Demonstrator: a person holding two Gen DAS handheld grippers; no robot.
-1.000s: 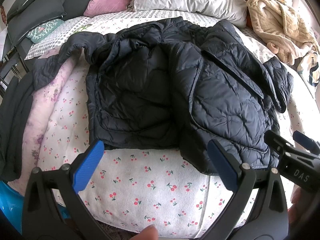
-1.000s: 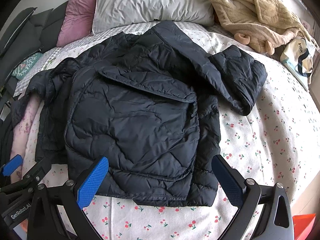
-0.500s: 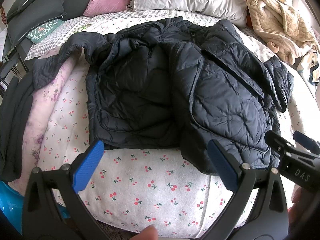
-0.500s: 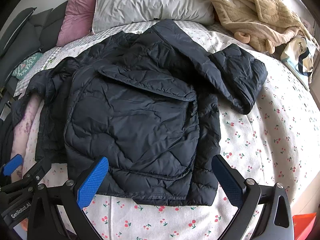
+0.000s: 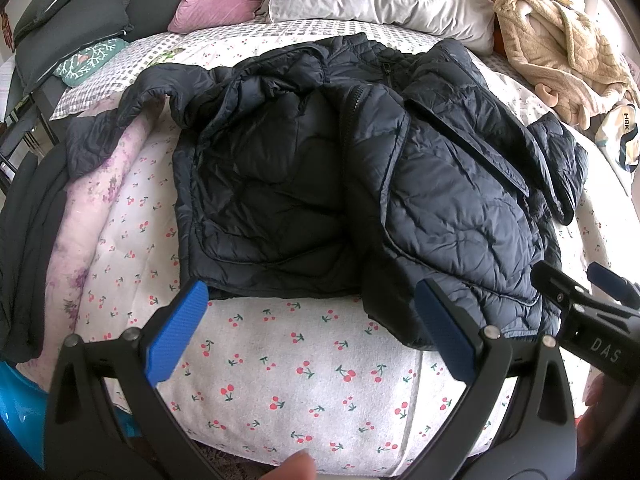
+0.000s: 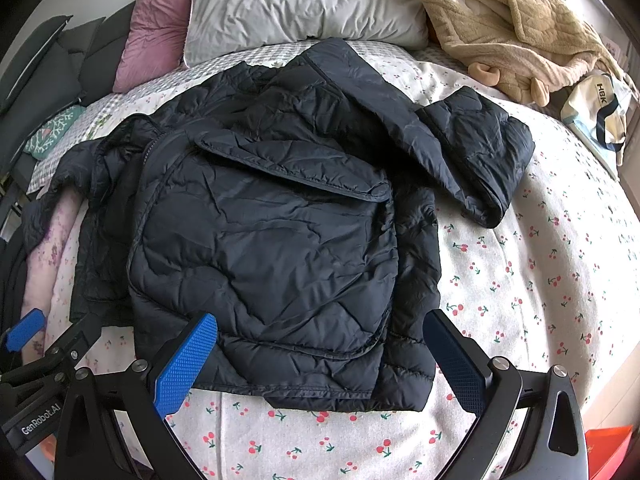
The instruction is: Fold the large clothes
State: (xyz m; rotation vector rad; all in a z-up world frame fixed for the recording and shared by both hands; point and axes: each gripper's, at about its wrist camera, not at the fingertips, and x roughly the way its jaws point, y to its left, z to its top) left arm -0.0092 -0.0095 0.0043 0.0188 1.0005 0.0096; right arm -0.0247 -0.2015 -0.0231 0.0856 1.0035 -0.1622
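A dark navy quilted puffer jacket (image 5: 344, 184) lies on the cherry-print bed (image 5: 304, 376), front open, hem toward me. Its right half is folded over the body (image 6: 260, 248), and one sleeve (image 6: 476, 152) lies out to the right. The other sleeve (image 5: 132, 116) trails left over a pink blanket. My left gripper (image 5: 312, 328) is open and empty, just short of the hem. My right gripper (image 6: 320, 364) is open and empty, its jaws either side of the hem's near edge. Each gripper shows at the edge of the other's view.
A grey pillow (image 6: 304, 4) and pink pillow (image 6: 156, 20) lie at the bed head. A beige fleece robe (image 6: 516, 28) and a white tote bag (image 6: 600, 116) lie at the back right. Dark bedding (image 5: 24, 248) hangs off the left side.
Both grippers have edged slightly nearer the jacket's hem. The jacket has not moved.
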